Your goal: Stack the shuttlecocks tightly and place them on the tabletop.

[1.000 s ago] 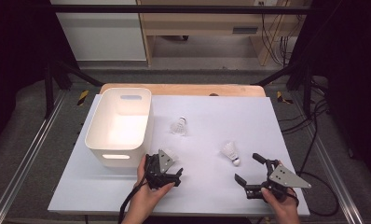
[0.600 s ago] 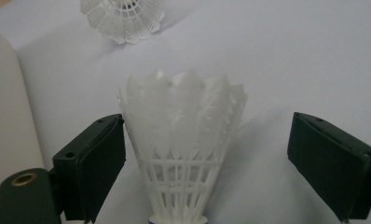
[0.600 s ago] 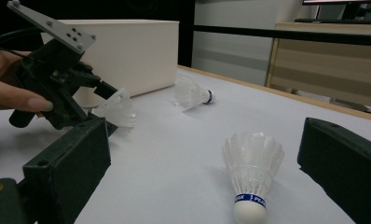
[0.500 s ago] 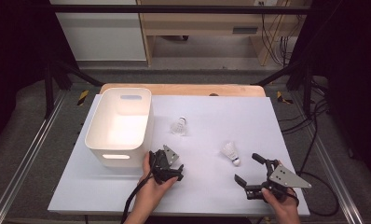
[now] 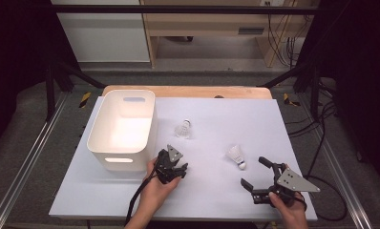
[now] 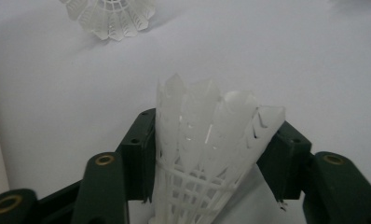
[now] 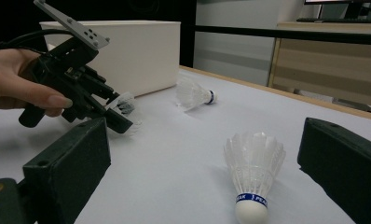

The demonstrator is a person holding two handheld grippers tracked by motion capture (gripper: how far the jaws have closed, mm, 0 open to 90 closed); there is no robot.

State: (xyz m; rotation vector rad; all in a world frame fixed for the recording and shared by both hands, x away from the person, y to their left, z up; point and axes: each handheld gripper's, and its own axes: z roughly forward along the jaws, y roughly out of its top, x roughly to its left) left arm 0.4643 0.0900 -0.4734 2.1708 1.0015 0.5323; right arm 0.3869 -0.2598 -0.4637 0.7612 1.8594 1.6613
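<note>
Translucent white plastic shuttlecock (image 6: 207, 154) (ribbed skirt), matt white table (image 5: 216, 191) — smooth, glossy plastic bin (image 5: 123, 126)

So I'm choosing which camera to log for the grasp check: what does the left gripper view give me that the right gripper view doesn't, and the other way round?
Left gripper view: close up, the left gripper's jaws have just closed on the feather skirt of a shuttlecock, pressing both sides.

Right gripper view: the right gripper open, a blue-banded shuttlecock standing on its cork between its jaws, untouched; also the white bin and the hand holding the left gripper.

Both: the white table, the gripped shuttlecock, and another shuttlecock lying farther off.
</note>
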